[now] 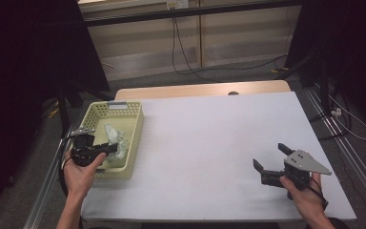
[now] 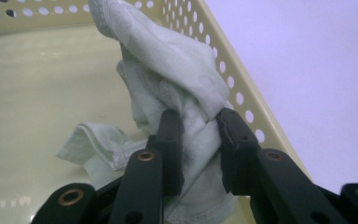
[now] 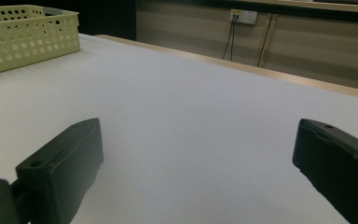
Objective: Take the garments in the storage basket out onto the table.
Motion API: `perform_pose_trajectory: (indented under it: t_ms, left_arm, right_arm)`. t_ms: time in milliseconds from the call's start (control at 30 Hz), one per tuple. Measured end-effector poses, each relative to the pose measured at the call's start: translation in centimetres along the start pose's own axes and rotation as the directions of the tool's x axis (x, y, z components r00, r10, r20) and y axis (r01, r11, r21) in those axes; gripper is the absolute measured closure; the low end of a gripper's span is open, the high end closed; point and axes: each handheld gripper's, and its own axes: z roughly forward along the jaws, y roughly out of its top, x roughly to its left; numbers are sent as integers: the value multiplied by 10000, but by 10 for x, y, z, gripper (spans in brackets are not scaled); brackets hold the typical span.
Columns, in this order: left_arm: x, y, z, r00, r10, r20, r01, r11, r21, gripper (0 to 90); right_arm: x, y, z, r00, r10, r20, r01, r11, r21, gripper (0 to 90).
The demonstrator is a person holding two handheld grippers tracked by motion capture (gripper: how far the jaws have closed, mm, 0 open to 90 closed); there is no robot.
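A pale green-white cloth [image 2: 177, 70] lies bunched inside the yellow perforated basket [image 1: 134, 125] at the table's left. My left gripper [image 2: 200, 123] reaches into the basket and is shut on a fold of the cloth, whose upper part stands up against the basket's side wall [image 2: 233, 88]. From above, the cloth [image 1: 116, 139] shows beside my left gripper [image 1: 108, 149], held by a hand at the basket's near end. My right gripper [image 1: 269, 156] rests near the table's front right corner, its jaws wide open over bare white tabletop, with nothing between them.
The white table top [image 1: 209, 138] stretches between the basket and the right hand. A wooden edge [image 1: 200, 89] runs along its far side. Beyond lie cables on the floor and a wall socket [image 3: 242, 16]. Dark stands flank the table.
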Motion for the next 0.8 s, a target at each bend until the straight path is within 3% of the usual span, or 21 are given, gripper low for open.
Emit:
perform_pose_trajectory:
  t_ms: [333, 500, 800]
  left_arm:
    - [0, -1, -9, 9991, 146, -394, -189, 9937, -1107, 722]
    - [-1, -1, -13, 9986, 183, -499, -267, 9847, -1725, 722]
    - [0, -3, -18, 9989, 125, -449, -229, 9704, -2405, 722]
  right_arm:
    - [0, 0, 0, 10000, 12, -14, -12, 10000, -23, 15]
    - [0, 0, 0, 10000, 19, -27, -20, 10000, -47, 15]
    - [0, 0, 0, 10000, 20, -39, -20, 10000, -40, 15]
